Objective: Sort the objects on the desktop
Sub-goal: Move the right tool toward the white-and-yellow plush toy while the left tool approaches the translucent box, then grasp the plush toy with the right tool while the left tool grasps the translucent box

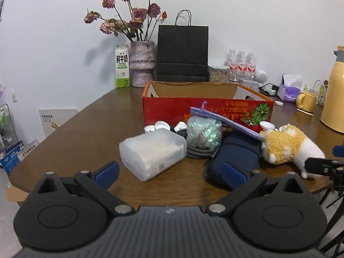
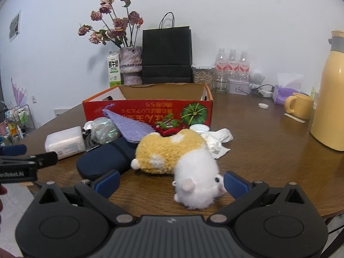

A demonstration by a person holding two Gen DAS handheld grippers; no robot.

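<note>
Both jaws released: plush hamster (image 2: 193, 176) nearest right gripper (image 2: 171, 181), left gripper (image 1: 169, 172) empty.

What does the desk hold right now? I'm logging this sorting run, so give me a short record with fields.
surface: brown wooden table
bin: red cardboard box, open top, behind the pile
pile: plush hamster, navy pouch, translucent plastic box, purple knitted cloth, bottle caps
left gripper: open, holding nothing
right gripper: open, hamster's white end between its fingers
</note>
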